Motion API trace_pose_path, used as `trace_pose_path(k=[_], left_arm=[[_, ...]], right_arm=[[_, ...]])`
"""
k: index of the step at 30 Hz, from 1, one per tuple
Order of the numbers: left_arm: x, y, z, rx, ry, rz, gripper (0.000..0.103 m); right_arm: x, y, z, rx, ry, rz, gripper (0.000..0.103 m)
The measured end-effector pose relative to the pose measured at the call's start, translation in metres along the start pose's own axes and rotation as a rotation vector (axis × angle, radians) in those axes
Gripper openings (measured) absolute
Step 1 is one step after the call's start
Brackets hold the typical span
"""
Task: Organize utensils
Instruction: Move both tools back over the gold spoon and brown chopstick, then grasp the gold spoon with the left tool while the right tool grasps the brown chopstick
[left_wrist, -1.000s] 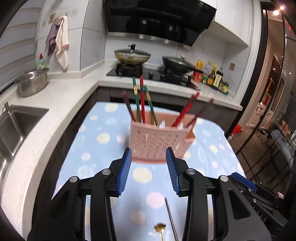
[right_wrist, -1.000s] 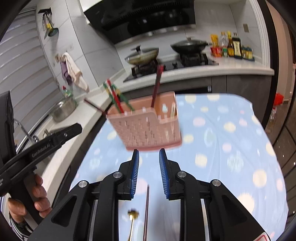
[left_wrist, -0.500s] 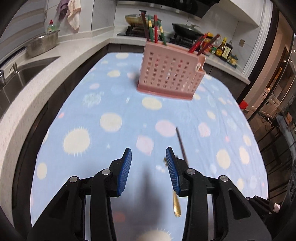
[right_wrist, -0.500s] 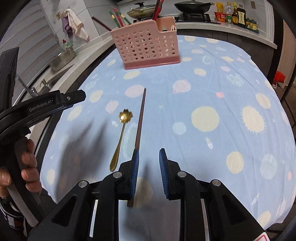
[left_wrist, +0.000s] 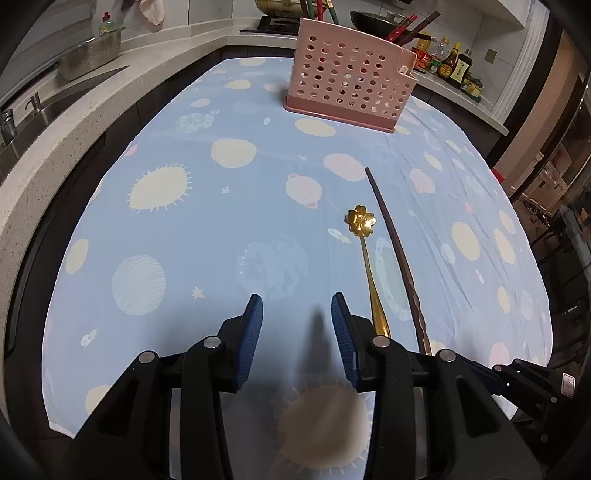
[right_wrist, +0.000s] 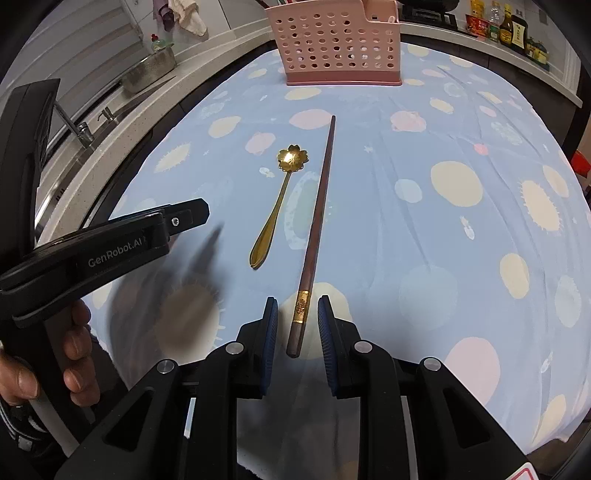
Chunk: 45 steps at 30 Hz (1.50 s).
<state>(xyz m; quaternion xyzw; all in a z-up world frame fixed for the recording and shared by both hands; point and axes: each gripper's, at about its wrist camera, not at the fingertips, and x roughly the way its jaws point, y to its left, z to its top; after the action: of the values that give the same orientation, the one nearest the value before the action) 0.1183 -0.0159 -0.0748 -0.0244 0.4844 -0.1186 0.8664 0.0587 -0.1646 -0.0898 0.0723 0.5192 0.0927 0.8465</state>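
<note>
Blue tablecloth; chopstick gold band, seemingly unhidden only right view.

Black jaws, blue ribbed pads (silver screws)

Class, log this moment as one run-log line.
left gripper: open, empty | right gripper: open, straddling chopstick end | gold spoon: on cloth | holder: far
</note>
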Motion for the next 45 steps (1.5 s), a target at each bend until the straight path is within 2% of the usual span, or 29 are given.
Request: trace_pose_path(k=[3, 5, 9, 13, 16, 20, 33, 37, 40, 42, 45], left_arm=[[0.001, 0.001, -0.001, 0.0, 0.006, -0.001, 0.038], [0.001, 0.001, 0.0, -0.001, 0.004, 0.004, 0.044], [0.001, 0.0, -0.001, 0.004, 0.005, 0.001, 0.044], [0.003, -0.002, -0.002, 0.012, 0.013, -0.005, 0.044], [0.003, -0.004, -0.003, 0.019, 0.015, -0.008, 0.046], [0.003, -0.009, -0.004, 0.029, 0.015, -0.017, 0.05], [0.015, -0.039, -0.009, 0.087, 0.051, -0.083, 0.05], [0.021, -0.039, -0.009, 0.08, 0.059, -0.094, 0.048], [0.02, -0.04, -0.009, 0.083, 0.057, -0.099, 0.04], [0.02, -0.04, -0.01, 0.088, 0.056, -0.101, 0.03], [0.021, -0.041, -0.012, 0.097, 0.054, -0.101, 0.025]], right_arm=[[0.004, -0.001, 0.001, 0.004, 0.012, -0.005, 0.023], [0.005, -0.003, 0.001, 0.01, 0.019, -0.005, 0.021], [0.006, -0.003, 0.001, 0.012, 0.023, -0.013, 0.019], [0.007, -0.007, 0.001, 0.027, 0.025, -0.026, 0.009], [0.005, -0.011, 0.001, 0.044, 0.019, -0.034, 0.007], [0.001, -0.014, 0.001, 0.061, 0.002, -0.046, 0.007], [-0.004, -0.029, -0.001, 0.118, -0.023, -0.063, 0.007], [-0.003, -0.03, -0.001, 0.123, -0.02, -0.06, 0.007], [-0.003, -0.031, -0.001, 0.124, -0.018, -0.058, 0.007], [-0.003, -0.031, -0.001, 0.125, -0.017, -0.057, 0.007], [-0.002, -0.032, -0.002, 0.126, -0.014, -0.055, 0.007]])
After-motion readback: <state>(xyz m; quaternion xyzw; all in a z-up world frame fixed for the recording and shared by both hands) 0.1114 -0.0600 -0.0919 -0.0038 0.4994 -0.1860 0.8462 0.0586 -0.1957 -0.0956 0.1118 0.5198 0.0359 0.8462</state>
